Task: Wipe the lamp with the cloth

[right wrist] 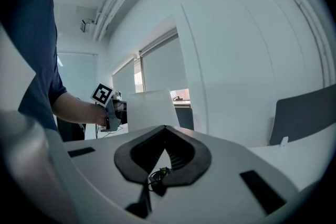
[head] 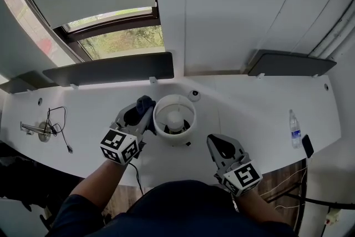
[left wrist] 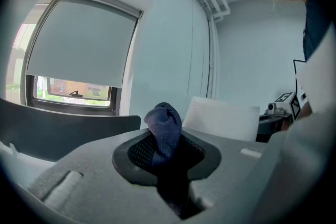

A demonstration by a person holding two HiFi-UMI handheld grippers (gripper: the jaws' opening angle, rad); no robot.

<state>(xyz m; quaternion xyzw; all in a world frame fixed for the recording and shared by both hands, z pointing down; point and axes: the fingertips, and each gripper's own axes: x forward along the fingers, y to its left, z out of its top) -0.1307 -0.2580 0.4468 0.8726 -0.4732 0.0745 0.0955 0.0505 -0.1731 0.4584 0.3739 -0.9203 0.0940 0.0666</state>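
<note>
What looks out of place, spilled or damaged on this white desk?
Nothing stands out. The round white lamp stands upright, the left gripper is shut on the dark blue cloth beside it, and the right gripper is shut and empty. A black cable lies loosely looped at the left of the white desk.

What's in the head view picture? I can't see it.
The left tongs pinch a dark blue cloth beside a round white lamp on a white table. The right tongs, shut and empty, sit at its other side.
</note>
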